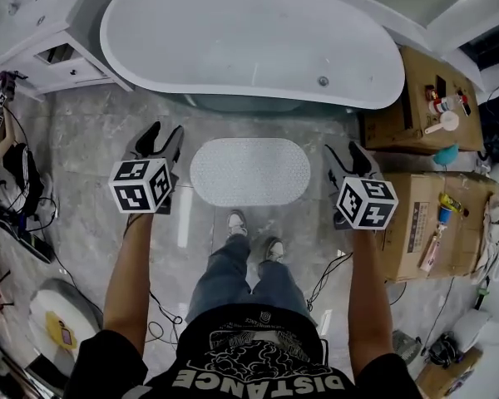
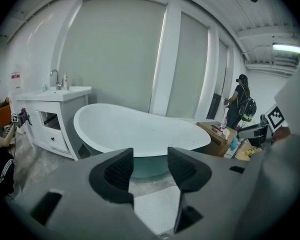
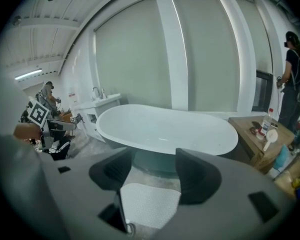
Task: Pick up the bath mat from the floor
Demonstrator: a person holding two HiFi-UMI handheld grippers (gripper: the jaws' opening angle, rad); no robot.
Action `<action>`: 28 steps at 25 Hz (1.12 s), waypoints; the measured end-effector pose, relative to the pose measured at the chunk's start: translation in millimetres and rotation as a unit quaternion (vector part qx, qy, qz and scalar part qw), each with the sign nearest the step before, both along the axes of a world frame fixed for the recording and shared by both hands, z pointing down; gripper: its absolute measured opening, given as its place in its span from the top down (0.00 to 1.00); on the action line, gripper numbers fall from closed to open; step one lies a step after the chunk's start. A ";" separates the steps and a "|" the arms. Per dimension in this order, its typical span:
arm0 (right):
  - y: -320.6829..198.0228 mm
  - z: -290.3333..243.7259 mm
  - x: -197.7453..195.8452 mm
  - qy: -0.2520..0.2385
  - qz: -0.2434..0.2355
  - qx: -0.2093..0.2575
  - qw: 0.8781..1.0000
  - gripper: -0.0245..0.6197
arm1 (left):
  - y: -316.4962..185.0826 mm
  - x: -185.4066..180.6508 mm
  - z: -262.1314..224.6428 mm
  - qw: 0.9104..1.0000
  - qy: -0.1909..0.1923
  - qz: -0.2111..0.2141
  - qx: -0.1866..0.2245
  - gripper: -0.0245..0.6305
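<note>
A white oval bath mat (image 1: 250,171) with a dotted texture lies flat on the grey floor in front of the bathtub (image 1: 249,36). My left gripper (image 1: 160,145) hovers just left of the mat's left end, jaws open with nothing between them. My right gripper (image 1: 343,158) hovers just right of the mat's right end, also open and empty. In the left gripper view the bath mat (image 2: 155,209) shows below and between the open fingers (image 2: 119,170). In the right gripper view the bath mat (image 3: 147,204) lies below the open jaws, with the bathtub (image 3: 165,126) behind.
A white vanity (image 1: 46,32) stands left of the tub. Cardboard boxes (image 1: 420,98) with bottles and clutter stand at the right. Cables and gear (image 1: 21,198) lie on the floor at the left. My feet (image 1: 254,235) stand just behind the mat. Another person (image 2: 240,104) stands far off.
</note>
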State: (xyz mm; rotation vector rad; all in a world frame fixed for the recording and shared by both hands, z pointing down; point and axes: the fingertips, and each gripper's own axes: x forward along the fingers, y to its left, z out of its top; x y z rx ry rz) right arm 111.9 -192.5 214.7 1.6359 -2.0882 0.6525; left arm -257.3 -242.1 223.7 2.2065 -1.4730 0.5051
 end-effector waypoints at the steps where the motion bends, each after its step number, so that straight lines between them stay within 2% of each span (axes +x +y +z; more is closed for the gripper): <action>1: 1.2 7.3 0.2 0.000 0.001 -0.006 1.000 0.53 | 0.8 -1.1 7.8 1.000 0.001 0.000 -0.005 0.62; 9: 20.9 70.1 21.3 -0.001 0.007 -0.041 0.999 0.53 | 21.1 12.6 73.3 0.999 0.002 0.003 -0.042 0.60; 15: 35.9 128.9 34.0 -0.016 0.001 -0.060 0.998 0.52 | 38.7 7.8 128.0 0.998 0.004 -0.029 -0.062 0.58; 28: 55.2 250.3 68.0 -0.030 -0.007 -0.072 0.997 0.51 | 74.7 8.8 241.9 0.997 -0.022 -0.037 -0.064 0.55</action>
